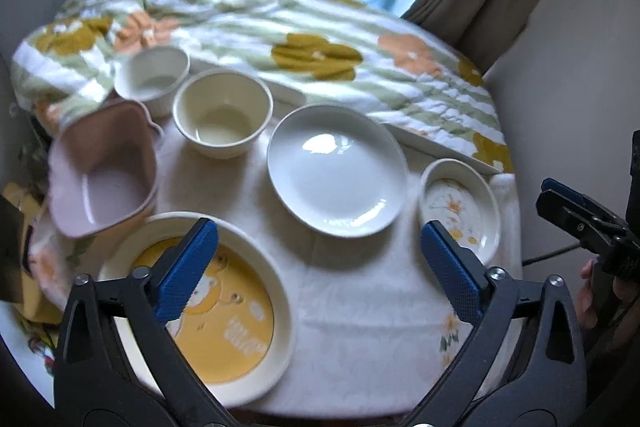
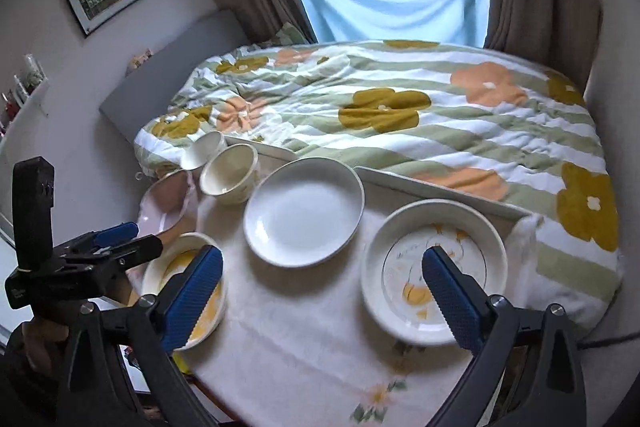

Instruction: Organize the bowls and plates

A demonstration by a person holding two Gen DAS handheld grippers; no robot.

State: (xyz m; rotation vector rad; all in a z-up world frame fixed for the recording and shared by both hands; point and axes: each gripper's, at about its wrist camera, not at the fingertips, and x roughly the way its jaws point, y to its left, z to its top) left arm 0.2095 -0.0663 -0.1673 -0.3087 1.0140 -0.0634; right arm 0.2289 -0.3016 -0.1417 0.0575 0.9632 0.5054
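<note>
In the left wrist view, the left gripper (image 1: 320,267) stands wide open and holds nothing. Its fingers frame the table (image 1: 360,327), probably to choose a first dish. The yellow plate (image 1: 224,307) lies at lower left, the white plate (image 1: 338,171) in the centre, the flowered dish (image 1: 460,207) at right. Two cream bowls (image 1: 222,113) and a pink bowl (image 1: 102,171) wait at upper left; blur hides whether the pink one is tilted.

In the right wrist view, the right gripper (image 2: 322,291) is also spread wide and empty, above the flowered dish at lower right.
</note>
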